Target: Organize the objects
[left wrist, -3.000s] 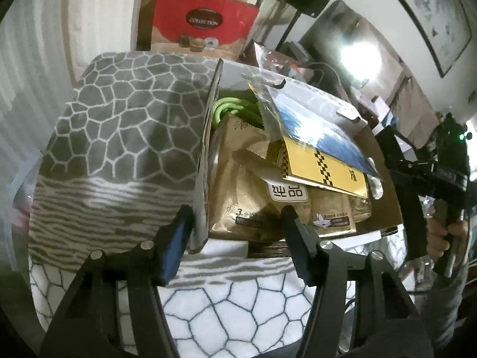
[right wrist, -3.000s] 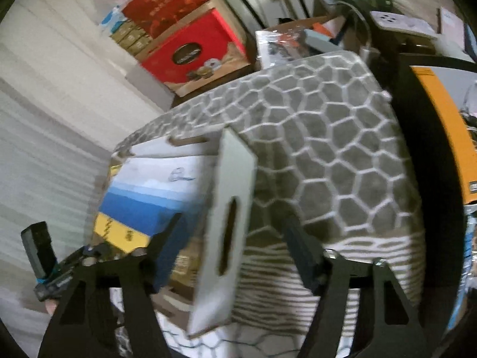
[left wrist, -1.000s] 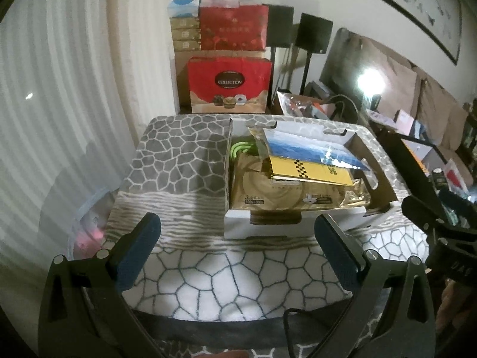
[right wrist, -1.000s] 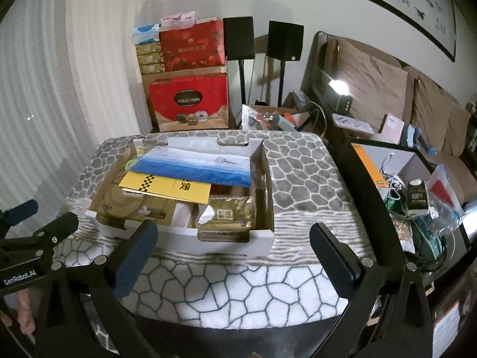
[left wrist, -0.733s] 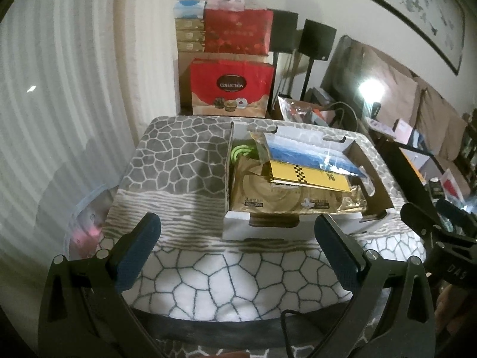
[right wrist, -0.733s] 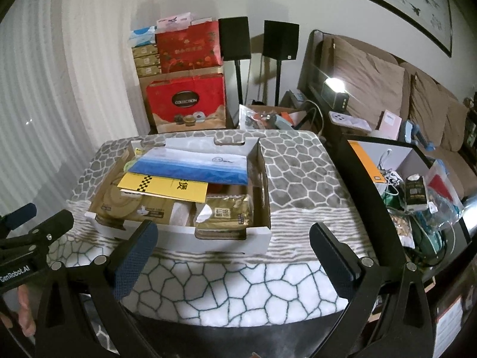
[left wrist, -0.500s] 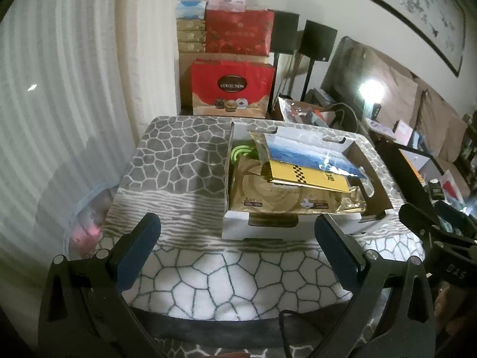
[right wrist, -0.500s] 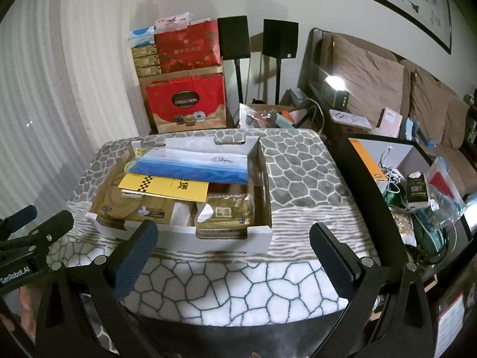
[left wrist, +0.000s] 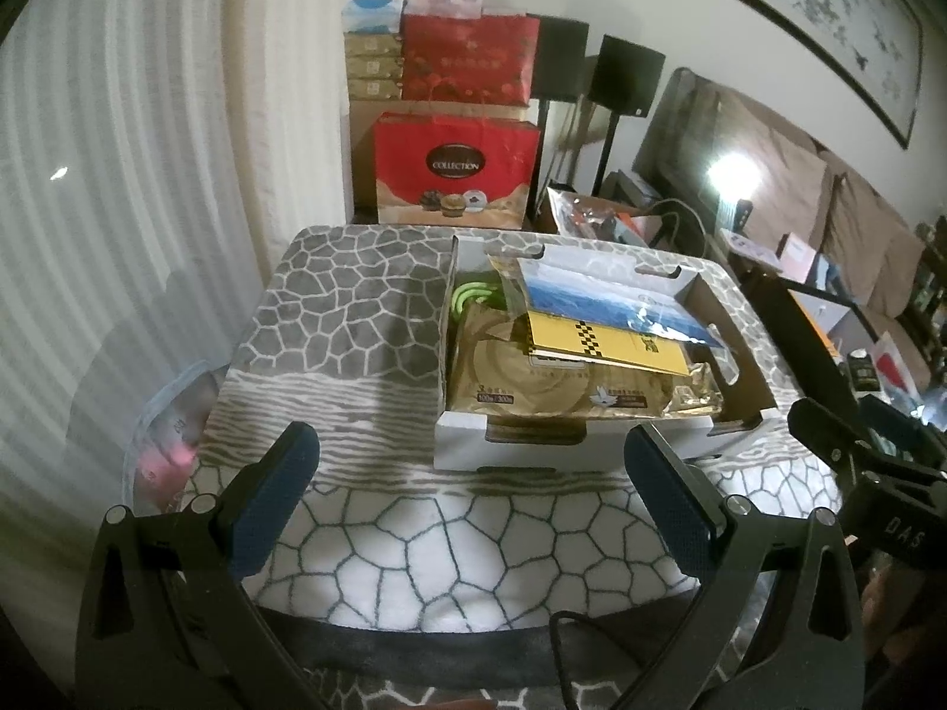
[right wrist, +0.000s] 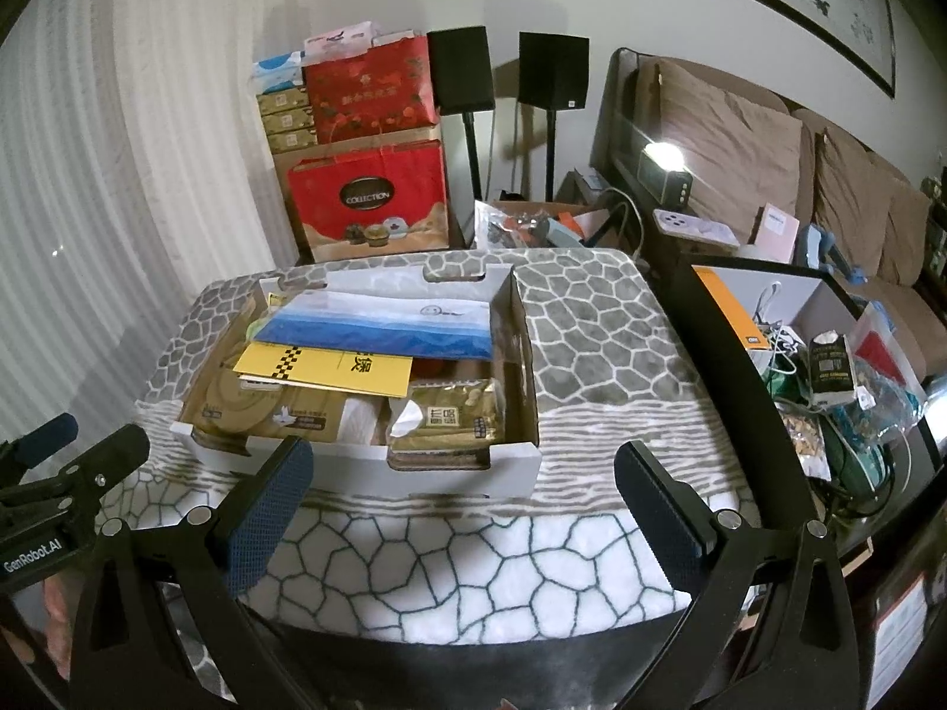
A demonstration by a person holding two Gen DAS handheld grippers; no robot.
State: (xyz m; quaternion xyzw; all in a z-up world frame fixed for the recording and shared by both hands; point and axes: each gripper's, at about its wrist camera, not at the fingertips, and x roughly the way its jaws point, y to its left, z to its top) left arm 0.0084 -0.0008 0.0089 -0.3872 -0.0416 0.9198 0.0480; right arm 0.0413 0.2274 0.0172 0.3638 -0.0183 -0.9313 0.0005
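A white cardboard box [left wrist: 467, 444] [right wrist: 450, 473] sits on a table under a grey stone-pattern cloth [left wrist: 355, 296] [right wrist: 592, 319]. It holds gold tissue packs [left wrist: 532, 373] [right wrist: 450, 420], a yellow packet [left wrist: 604, 343] [right wrist: 331, 367], a blue and white bag [left wrist: 604, 296] [right wrist: 385, 325] and a green item [left wrist: 467, 296]. My left gripper [left wrist: 470, 491] is open and empty, in front of the box. My right gripper [right wrist: 461, 491] is open and empty, in front of the box. Each gripper shows at the edge of the other's view.
Red gift bags and stacked boxes [left wrist: 456, 171] [right wrist: 367, 201] stand behind the table. Two black speakers [right wrist: 509, 71] stand by the wall. A sofa [right wrist: 740, 148] and a cluttered black side table [right wrist: 828, 367] are at the right. A curtain [left wrist: 118, 177] hangs at the left.
Three seconds ago both grippers were closed in on the box's side flaps. They have let go, opened wide and pulled back. Over the last second little has moved.
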